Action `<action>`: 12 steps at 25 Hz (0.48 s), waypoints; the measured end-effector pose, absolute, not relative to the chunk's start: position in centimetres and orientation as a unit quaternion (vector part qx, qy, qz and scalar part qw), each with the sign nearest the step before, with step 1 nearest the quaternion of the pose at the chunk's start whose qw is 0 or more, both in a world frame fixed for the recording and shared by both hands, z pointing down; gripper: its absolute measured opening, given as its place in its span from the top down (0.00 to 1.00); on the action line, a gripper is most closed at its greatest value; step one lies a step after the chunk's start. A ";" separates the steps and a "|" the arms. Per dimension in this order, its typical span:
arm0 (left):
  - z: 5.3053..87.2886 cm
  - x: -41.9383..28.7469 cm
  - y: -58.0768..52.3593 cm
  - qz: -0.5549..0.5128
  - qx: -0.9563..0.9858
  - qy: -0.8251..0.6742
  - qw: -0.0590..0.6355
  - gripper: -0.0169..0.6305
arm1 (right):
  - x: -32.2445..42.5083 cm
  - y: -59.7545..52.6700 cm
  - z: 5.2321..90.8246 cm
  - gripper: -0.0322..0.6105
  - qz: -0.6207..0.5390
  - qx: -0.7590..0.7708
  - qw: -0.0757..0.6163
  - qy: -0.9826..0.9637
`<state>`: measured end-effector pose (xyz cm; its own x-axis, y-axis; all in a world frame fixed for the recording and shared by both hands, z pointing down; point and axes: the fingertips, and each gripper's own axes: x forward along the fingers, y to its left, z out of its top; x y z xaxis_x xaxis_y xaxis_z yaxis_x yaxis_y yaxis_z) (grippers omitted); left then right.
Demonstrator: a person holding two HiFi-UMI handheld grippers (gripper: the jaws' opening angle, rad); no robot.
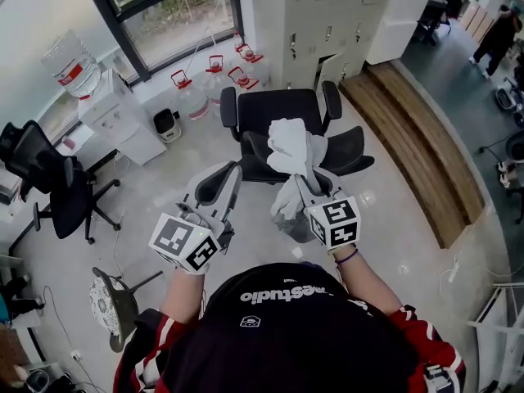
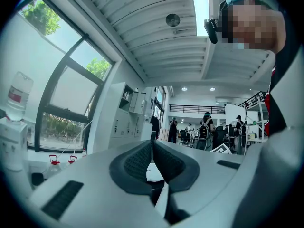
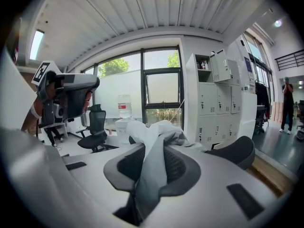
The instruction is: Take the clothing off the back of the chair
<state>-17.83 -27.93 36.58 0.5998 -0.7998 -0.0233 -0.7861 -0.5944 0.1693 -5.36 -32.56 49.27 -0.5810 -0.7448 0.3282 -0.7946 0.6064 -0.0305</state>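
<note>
A white garment (image 1: pixel 291 147) lies bunched over the back of a black office chair (image 1: pixel 274 109) in the middle of the head view. My right gripper (image 1: pixel 304 180) is shut on a fold of that garment at the chair back, and grey-white cloth hangs down between its pads. In the right gripper view the garment (image 3: pixel 156 139) runs up through my right gripper (image 3: pixel 153 152), with the chair's dark back (image 3: pixel 237 151) behind it. My left gripper (image 1: pixel 232 170) hovers just left of the garment, apart from it. Its jaws meet at the tips with nothing in them in the left gripper view (image 2: pixel 152 145).
A second black chair (image 1: pixel 65 191) stands at the left and a small stool (image 1: pixel 110 301) at the lower left. A water dispenser (image 1: pixel 123 113) and several water bottles (image 1: pixel 213 80) sit under the window. Lockers (image 1: pixel 327 15) and a wooden bench (image 1: pixel 417 137) stand beyond.
</note>
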 end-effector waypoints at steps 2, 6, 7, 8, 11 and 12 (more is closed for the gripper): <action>36.6 -17.9 -27.8 -0.049 0.892 -0.444 0.071 0.92 | -5.2 -32.3 48.9 0.81 0.088 0.436 0.135 -0.886; 36.6 -17.9 -27.5 -0.050 0.895 -0.438 0.071 0.92 | -4.9 -31.5 47.9 0.81 0.084 0.440 0.120 -0.886; 36.6 -17.9 -27.5 -0.049 0.896 -0.435 0.071 0.92 | -4.9 -31.3 47.6 0.81 0.083 0.442 0.116 -0.886; 36.7 -17.8 -27.4 -0.049 0.898 -0.432 0.071 0.92 | -4.8 -31.2 47.3 0.81 0.083 0.443 0.111 -0.886; 36.9 -17.7 -27.2 -0.051 0.902 -0.423 0.071 0.92 | -4.6 -30.5 46.3 0.81 0.082 0.450 0.097 -0.884; 37.1 -17.7 -27.1 -0.051 0.903 -0.420 0.072 0.92 | -4.4 -30.2 46.0 0.81 0.081 0.454 0.092 -0.882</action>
